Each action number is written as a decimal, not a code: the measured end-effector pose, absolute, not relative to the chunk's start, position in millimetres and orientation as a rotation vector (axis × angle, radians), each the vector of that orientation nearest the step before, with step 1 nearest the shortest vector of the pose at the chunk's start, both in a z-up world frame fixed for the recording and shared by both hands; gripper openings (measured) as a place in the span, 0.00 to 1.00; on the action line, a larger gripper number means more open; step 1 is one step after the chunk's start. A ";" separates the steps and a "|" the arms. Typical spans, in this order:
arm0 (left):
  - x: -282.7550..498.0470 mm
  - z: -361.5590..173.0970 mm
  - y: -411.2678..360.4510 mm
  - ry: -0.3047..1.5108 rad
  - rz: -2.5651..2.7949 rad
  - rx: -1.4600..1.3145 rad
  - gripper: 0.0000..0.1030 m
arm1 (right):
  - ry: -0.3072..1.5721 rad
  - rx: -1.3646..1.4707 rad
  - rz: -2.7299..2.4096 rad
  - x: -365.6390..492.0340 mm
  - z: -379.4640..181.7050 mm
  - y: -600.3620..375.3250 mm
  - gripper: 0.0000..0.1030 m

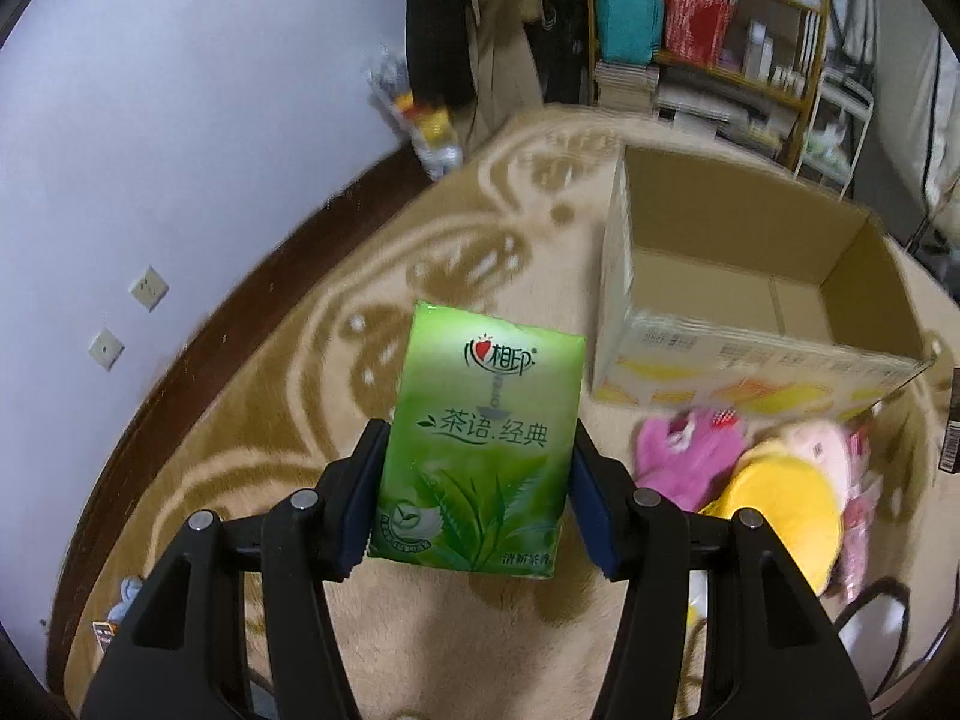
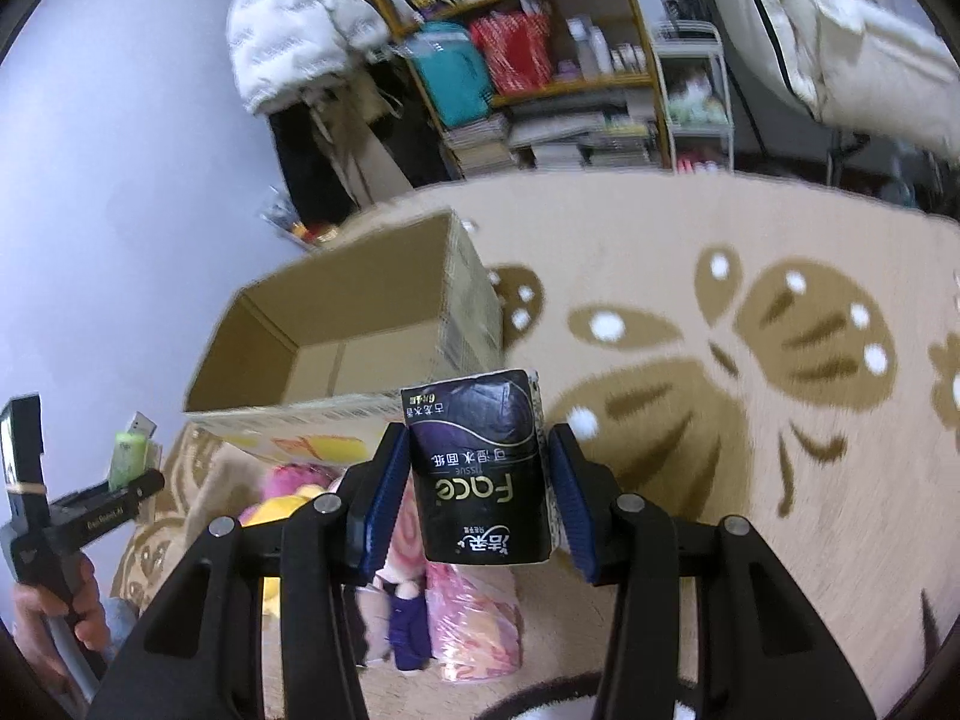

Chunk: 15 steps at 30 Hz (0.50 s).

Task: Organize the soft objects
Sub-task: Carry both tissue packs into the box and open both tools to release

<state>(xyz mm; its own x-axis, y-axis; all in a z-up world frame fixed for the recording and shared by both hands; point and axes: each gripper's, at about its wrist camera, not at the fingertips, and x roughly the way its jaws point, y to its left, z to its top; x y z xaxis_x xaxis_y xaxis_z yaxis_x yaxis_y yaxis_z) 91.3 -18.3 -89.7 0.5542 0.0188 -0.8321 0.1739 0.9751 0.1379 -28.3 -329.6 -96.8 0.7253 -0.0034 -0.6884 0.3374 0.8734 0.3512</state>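
Left gripper grasping green tissue pack, right gripper grasping black tissue pack; both short of the cardboard box near rim, open rug right.

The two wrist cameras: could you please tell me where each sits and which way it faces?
Left wrist: on the left gripper, facing down-forward past its green tissue pack to the cardboard box; only its fingers show.
Right wrist: on the right gripper, facing its black tissue pack; the person's left hand shows.
Shared: box, rug, plush toys, shelf.
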 end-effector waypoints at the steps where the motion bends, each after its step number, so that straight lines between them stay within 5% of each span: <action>1: 90.2 -84.7 -20.3 0.962 -0.096 0.209 0.53 | 0.721 0.469 -0.189 -31.9 -90.2 -325.3 0.48; 15: 78.9 -32.9 -29.7 0.721 -0.153 0.177 0.54 | 0.583 0.365 -0.104 -24.5 -65.9 -303.8 0.48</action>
